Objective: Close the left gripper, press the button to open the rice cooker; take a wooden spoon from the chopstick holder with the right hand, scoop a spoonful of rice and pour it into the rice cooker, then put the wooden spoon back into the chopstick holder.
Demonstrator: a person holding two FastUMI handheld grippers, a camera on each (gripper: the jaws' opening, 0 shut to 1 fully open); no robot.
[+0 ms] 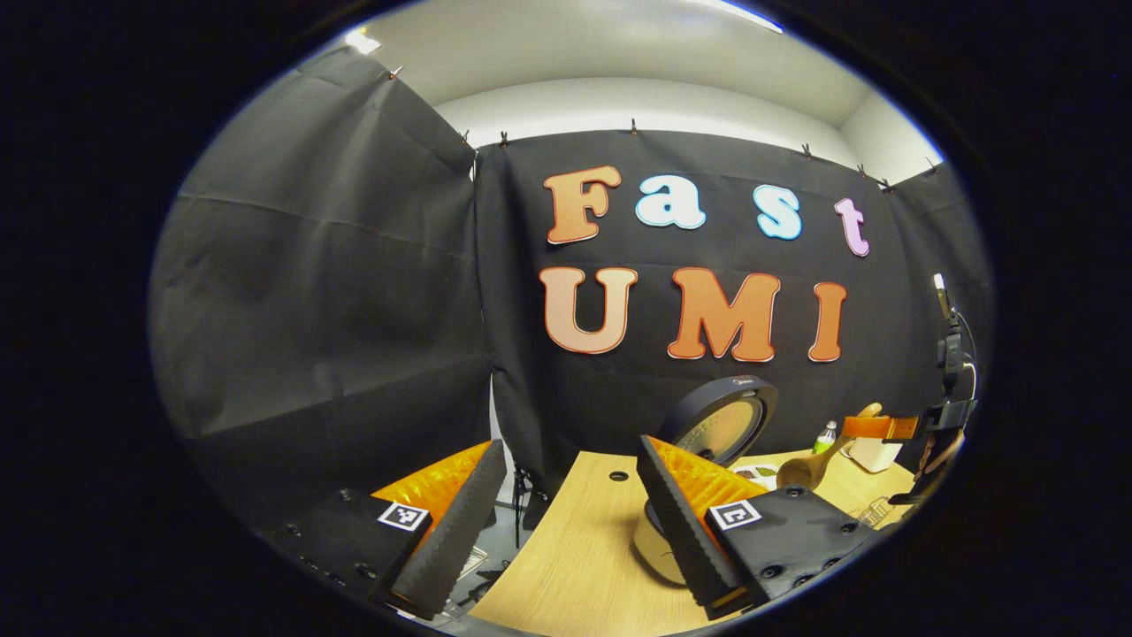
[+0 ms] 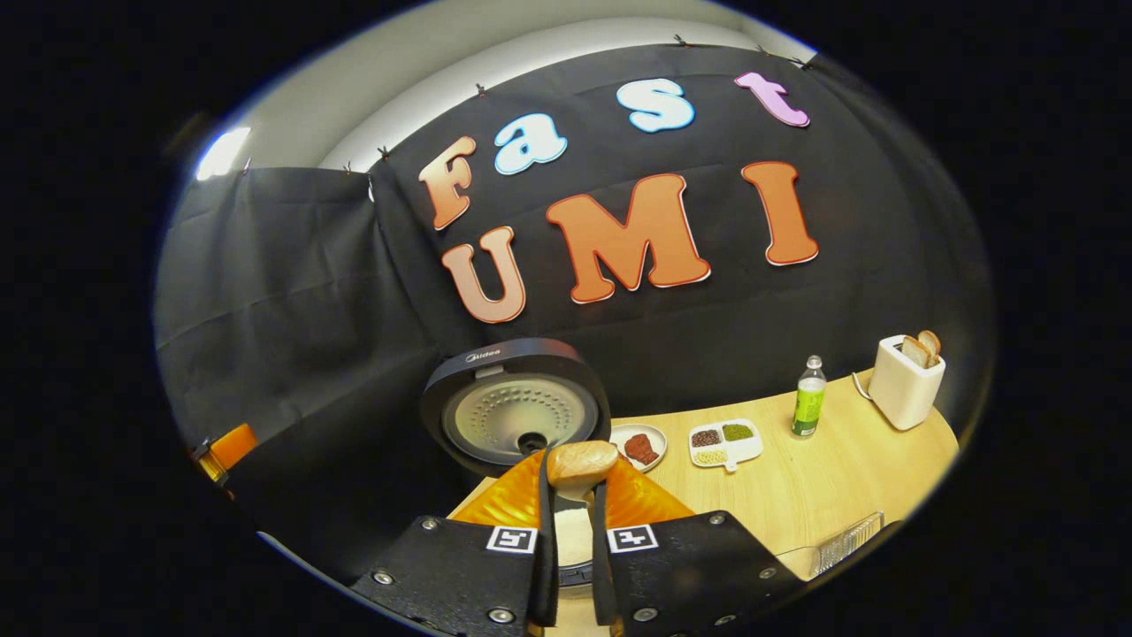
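Observation:
The rice cooker stands with its round dark lid [image 1: 721, 425] [image 2: 516, 411] raised, inner plate facing me. Its pale body [image 1: 654, 548] is partly hidden behind one finger of my left gripper [image 1: 566, 531], which hangs open and empty at the table's near left edge. My right gripper [image 2: 573, 482] is shut on the wooden spoon [image 2: 581, 462], directly in front of the open cooker. In the left gripper view the spoon [image 1: 809, 467] tilts with its bowl down to the left, just right of the cooker, held by the right gripper [image 1: 884, 428].
On the wooden table [image 2: 822, 478] behind the cooker sit a small plate [image 2: 638, 447], a divided white dish [image 2: 725, 442], a green bottle [image 2: 807, 398] and a white toaster [image 2: 906, 380] with bread. A clear ribbed container [image 2: 840, 540] lies at the near right edge.

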